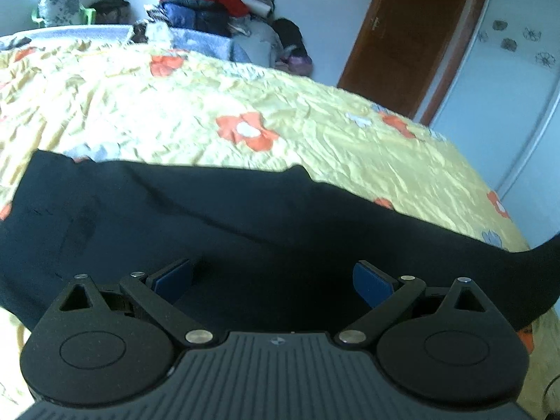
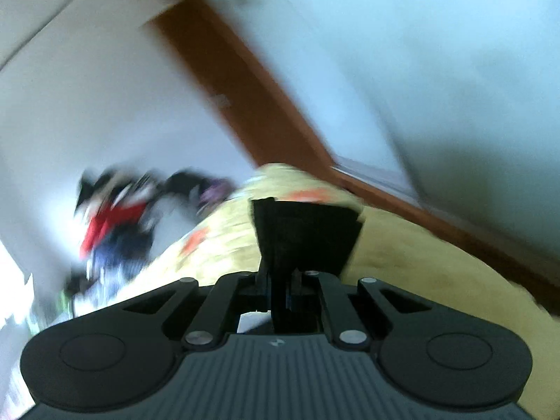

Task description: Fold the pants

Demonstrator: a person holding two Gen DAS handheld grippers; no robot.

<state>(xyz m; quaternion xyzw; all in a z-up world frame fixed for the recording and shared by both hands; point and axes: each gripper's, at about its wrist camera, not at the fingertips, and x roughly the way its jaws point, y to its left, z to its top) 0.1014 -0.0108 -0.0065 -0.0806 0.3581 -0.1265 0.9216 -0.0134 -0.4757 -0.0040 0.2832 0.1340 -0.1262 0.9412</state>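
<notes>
1. No readable words, numbers or brand names appeared in either view.
2. A small emblem sat on the ribbed housing of the left gripper [image 1: 273,280], too tiny to read.
3. The same mark, perhaps a logo, showed blurred on the right gripper [image 2: 280,292].

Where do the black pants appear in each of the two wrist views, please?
Left wrist view: the black pants lie across the lower middle, spread on the yellow flowered bedspread, just beyond the open left gripper.
Right wrist view: a black end of the pants stands at centre, pinched in the shut right gripper.
Shared landmark: the brown door, also, blurred.
</notes>
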